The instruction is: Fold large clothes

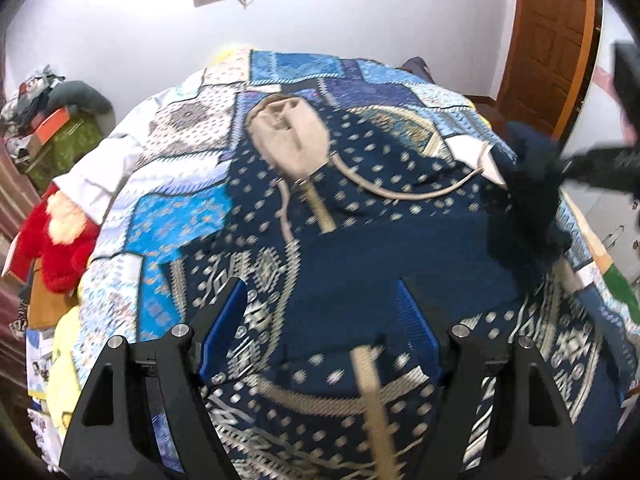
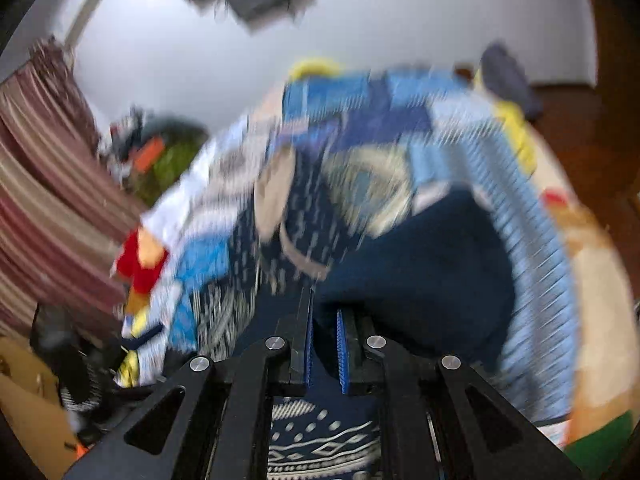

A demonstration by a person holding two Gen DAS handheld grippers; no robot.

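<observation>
Navy, cream-patterned garment (image 1: 360, 216) spread over most of a blue patchwork quilt (image 1: 304, 68), beige neck and drawcord toward the far end. Bare quilt only along the garment's far and left edges. Left gripper (image 1: 320, 312) wide open above the near hem, nothing between the blue pads. Right gripper (image 2: 324, 320) pinched narrow on dark cloth, though blurred; from the left wrist view, seen lifting a navy fold at the garment's right edge. White wall (image 1: 360, 20), wooden door (image 1: 548, 40) beyond.
</observation>
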